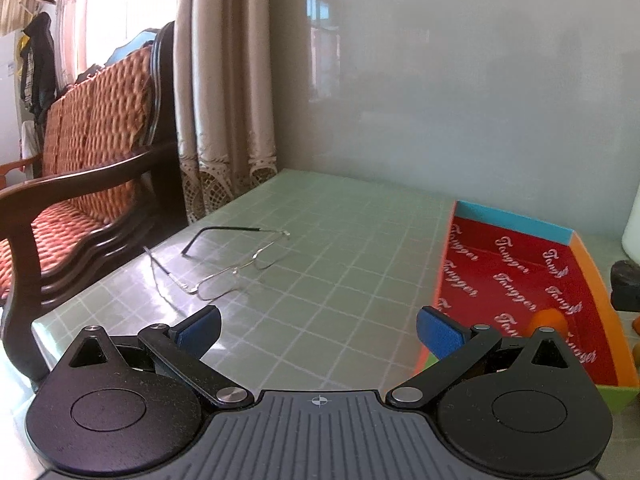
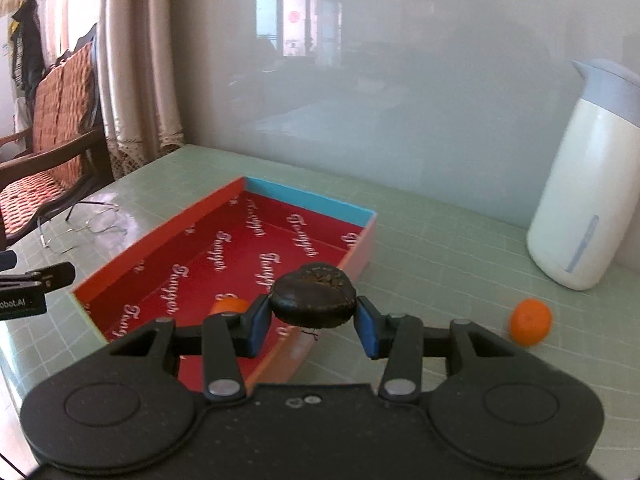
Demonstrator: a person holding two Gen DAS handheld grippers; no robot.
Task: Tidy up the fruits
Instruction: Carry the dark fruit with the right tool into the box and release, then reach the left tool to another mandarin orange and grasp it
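Note:
My right gripper [image 2: 314, 322] is shut on a dark brown, wrinkled fruit [image 2: 314, 298] and holds it above the near right edge of the red-lined box [image 2: 168, 240]. One small orange [image 2: 230, 306] lies inside the box; it also shows in the left wrist view [image 1: 548, 320]. Another orange [image 2: 530, 322] lies on the table right of the box. My left gripper [image 1: 318, 332] is open and empty, low over the table left of the box [image 1: 516, 264]. The dark fruit shows at the left view's right edge [image 1: 626, 286].
A white thermos jug [image 2: 584, 192] stands at the back right. A pair of glasses [image 1: 232, 264] lies on the green grid mat [image 1: 320, 240] left of the box. A wooden chair with an orange cushion [image 1: 80, 168] stands past the table's left edge. A grey wall backs the table.

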